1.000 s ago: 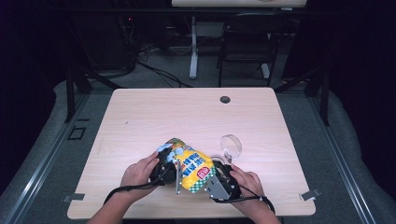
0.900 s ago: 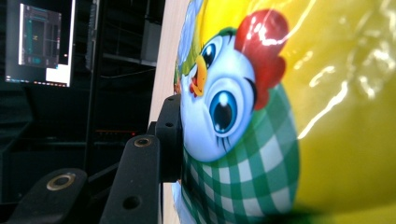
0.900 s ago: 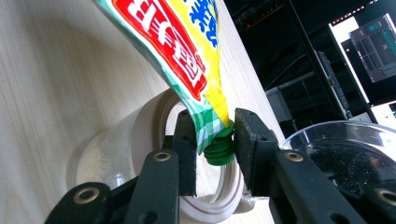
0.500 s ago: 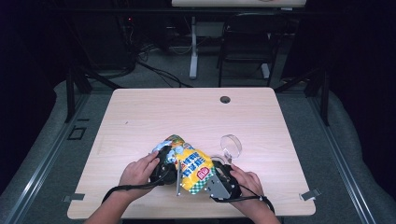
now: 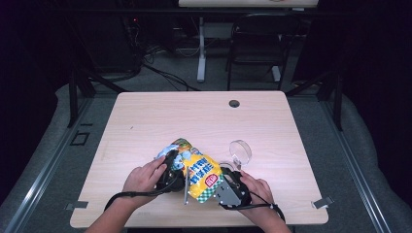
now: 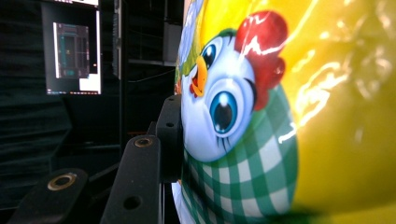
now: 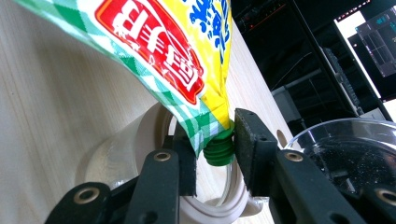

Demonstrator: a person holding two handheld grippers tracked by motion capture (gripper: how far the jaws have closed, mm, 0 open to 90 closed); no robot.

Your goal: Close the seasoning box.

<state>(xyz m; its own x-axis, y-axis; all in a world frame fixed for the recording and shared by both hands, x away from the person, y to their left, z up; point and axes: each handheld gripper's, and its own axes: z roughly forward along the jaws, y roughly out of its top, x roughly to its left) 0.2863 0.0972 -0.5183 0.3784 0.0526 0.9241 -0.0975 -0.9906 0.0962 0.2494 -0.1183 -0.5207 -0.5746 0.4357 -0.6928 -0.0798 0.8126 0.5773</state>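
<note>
Two grippers are working one yellow pouch (image 5: pixel 197 170), lying near the table's (image 5: pixel 145 121) front edge. Left gripper (image 6: pixel 175 140), left of the pouch, is clamping its printed body. Right gripper (image 7: pixel 215 154), at the pouch's right, is pinching the green spout (image 7: pixel 218 149). Risk: squeezing the body could be forcing contents out; the spout may be slipping between the pads. Clear bowl (image 5: pixel 240 151), just right of the pouch, could get knocked.

Overhead light falls evenly on the pale table (image 5: pixel 145 126), while the room beyond it sinks into near black. The high view is soft and slightly grainy. In the left gripper view, white glare streaks the glossy yellow pouch (image 6: pixel 327 93), which is blurred at close range. A bright monitor (image 6: pixel 74 51) glows behind, out of focus.
</note>
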